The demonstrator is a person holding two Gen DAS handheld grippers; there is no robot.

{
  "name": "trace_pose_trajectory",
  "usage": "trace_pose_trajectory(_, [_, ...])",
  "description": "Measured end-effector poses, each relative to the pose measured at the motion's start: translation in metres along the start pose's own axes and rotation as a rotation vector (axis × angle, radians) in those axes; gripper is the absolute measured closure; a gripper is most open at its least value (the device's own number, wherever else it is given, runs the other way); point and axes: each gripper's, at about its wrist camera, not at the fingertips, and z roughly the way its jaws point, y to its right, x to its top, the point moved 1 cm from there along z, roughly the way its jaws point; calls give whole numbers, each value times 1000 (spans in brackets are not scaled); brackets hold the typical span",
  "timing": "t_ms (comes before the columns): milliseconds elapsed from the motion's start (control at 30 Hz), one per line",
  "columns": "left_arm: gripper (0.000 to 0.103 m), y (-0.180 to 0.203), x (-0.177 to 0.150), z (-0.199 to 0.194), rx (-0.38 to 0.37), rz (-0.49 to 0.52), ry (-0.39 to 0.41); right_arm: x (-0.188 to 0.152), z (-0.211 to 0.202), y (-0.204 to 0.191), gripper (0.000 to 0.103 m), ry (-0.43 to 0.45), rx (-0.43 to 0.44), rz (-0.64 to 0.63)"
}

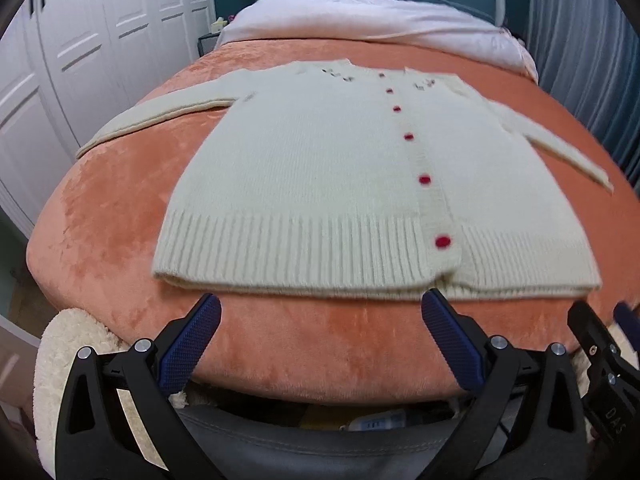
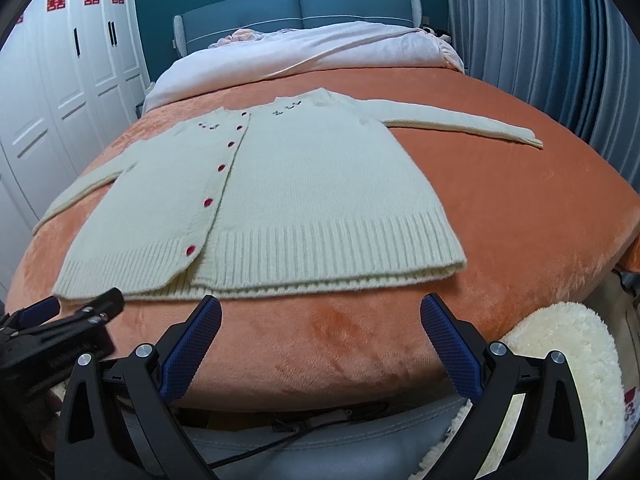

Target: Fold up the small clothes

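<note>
A cream knitted cardigan (image 1: 320, 168) with red buttons (image 1: 442, 241) lies flat and face up on an orange blanket (image 1: 120, 248), both sleeves spread out to the sides. In the right wrist view the same cardigan (image 2: 280, 200) has its right sleeve (image 2: 472, 126) stretched far out. My left gripper (image 1: 320, 312) is open just short of the ribbed hem, holding nothing. My right gripper (image 2: 320, 314) is open too, in front of the hem's right half. Each gripper shows at the edge of the other's view: the right gripper (image 1: 600, 332) and the left gripper (image 2: 76, 312).
The orange blanket (image 2: 520, 208) covers a bed with a white duvet (image 2: 320, 52) and a blue headboard (image 2: 296, 12) at the far end. White wardrobe doors (image 1: 80, 60) stand on the left, a grey-blue curtain (image 2: 540, 40) on the right. Fluffy cream rugs (image 2: 568, 364) lie below the bed's near edge.
</note>
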Motion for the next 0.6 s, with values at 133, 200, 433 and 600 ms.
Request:
trace_pose_trajectory(133, [5, -44, 53, -1, -16, -187, 59, 57, 24, 61, 5, 55, -32, 85])
trace_pose_trajectory(200, [5, -60, 76, 4, 20, -223, 97, 88, 45, 102, 5, 70, -58, 153])
trace_pose_trajectory(433, [5, -87, 117, 35, 145, -233, 121, 175, 143, 238, 5, 49, -59, 429])
trace_pose_trajectory(600, [5, -89, 121, 61, 176, -268, 89, 199, 205, 309, 6, 67, -72, 626])
